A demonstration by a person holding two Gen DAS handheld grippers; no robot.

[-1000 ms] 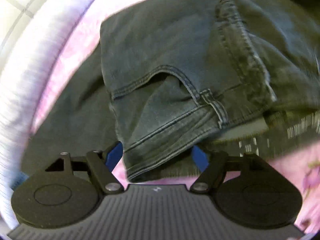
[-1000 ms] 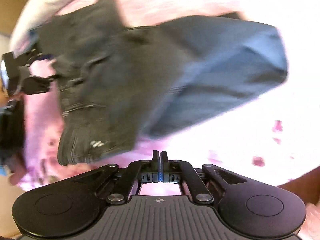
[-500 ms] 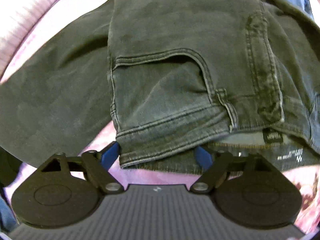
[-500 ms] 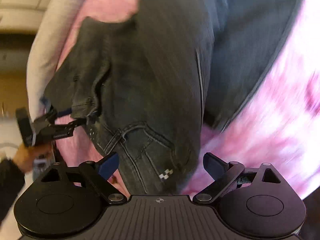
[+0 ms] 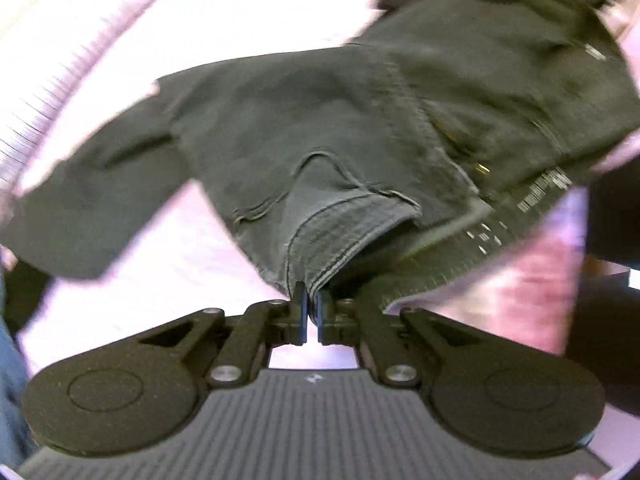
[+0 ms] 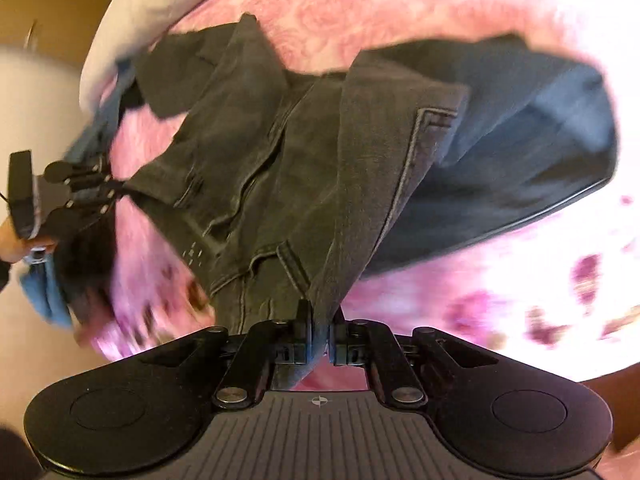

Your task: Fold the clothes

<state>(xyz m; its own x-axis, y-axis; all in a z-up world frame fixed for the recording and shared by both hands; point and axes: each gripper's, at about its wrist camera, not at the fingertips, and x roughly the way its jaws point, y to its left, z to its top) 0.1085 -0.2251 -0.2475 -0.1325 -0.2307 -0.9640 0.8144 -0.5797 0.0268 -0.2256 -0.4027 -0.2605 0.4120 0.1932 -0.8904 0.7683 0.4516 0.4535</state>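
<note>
**Once Agape, Now Clamped on Denim**

Though spread wide on either side of the waistband half a second ago, now pinches shut: holds the charcoal-grey denim jeans (image 5: 320,120) in the black two-finger left gripper (image 5: 311,300), fingers drawn together on a stitched edge near the front pocket. Does likewise with the black two-finger right gripper (image 6: 320,320), closed on a fold of the same cloth at another spot along the waist. Shows, in the right wrist view, the left gripper (image 6: 92,188) out at the far left with denim caught in its tips.

Finds the jeans (image 6: 280,160) raised at the waist end and sagging between the two grips, with the legs trailing across the pink flower-patterned bedspread (image 6: 400,8). Blurs heavily in both views, so suggests motion. Leaves a light blue garment (image 6: 48,292) bunched beside the left gripper at the bed's edge.

Means, for the folding, a switch from positioning to holding: with both corners secured, probably allows the waist to be lifted, straightened or laid over the legs. Cannot settle which from here.
</note>
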